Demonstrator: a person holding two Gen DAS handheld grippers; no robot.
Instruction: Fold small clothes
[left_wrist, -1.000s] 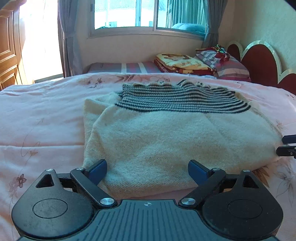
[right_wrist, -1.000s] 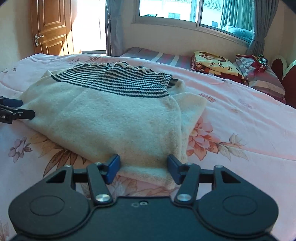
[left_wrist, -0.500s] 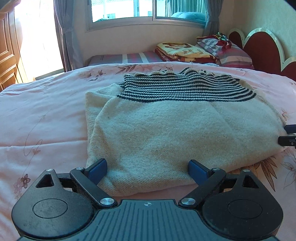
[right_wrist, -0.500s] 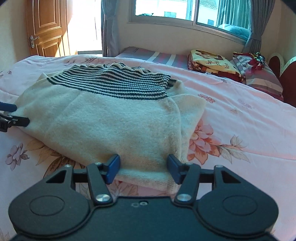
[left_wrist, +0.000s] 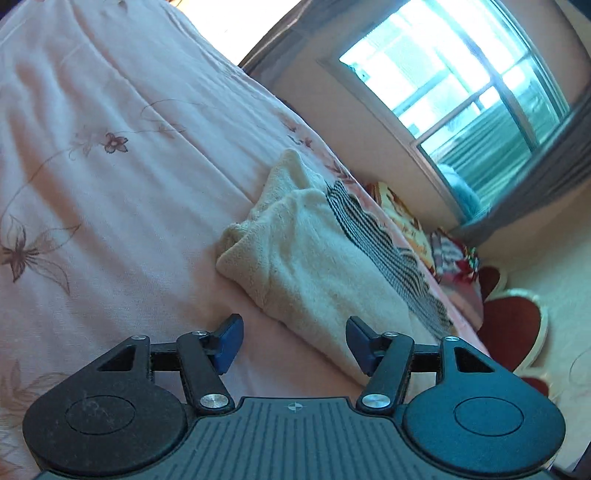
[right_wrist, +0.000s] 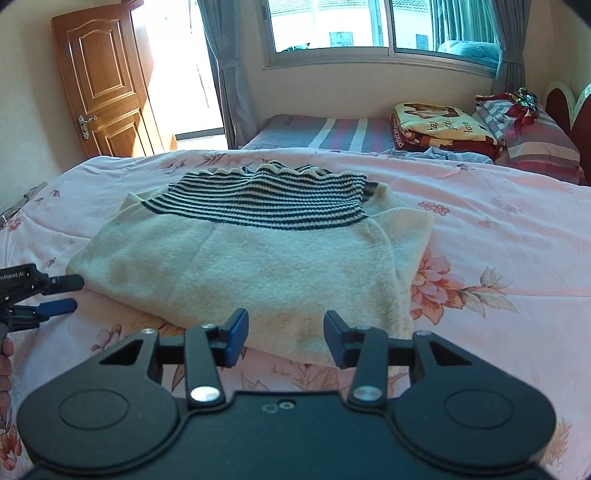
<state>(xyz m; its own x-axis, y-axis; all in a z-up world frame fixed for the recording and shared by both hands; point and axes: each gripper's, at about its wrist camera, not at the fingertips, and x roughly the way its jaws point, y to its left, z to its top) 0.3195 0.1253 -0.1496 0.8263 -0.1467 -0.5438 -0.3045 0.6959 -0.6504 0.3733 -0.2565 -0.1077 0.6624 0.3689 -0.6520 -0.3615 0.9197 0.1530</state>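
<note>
A cream knitted sweater (right_wrist: 258, 258) with a black-striped hem (right_wrist: 266, 203) lies folded on the pink floral bedspread (right_wrist: 498, 229). My right gripper (right_wrist: 282, 339) is open and empty, just short of the sweater's near edge. My left gripper (left_wrist: 291, 343) is open and empty, rolled sideways, at the sweater's left edge (left_wrist: 314, 266). It also shows in the right wrist view (right_wrist: 61, 295) at the sweater's left corner, jaws apart, one above the other.
A striped mattress (right_wrist: 332, 134) lies beyond the bed under the window. Folded blankets (right_wrist: 443, 125) and pillows (right_wrist: 535, 140) sit at the back right by a red headboard (left_wrist: 513, 325). A wooden door (right_wrist: 107, 88) stands at the back left.
My left gripper has rolled sideways and swung to the sweater's left edge. My right gripper has lifted slightly and stays open. The sweater has not moved.
</note>
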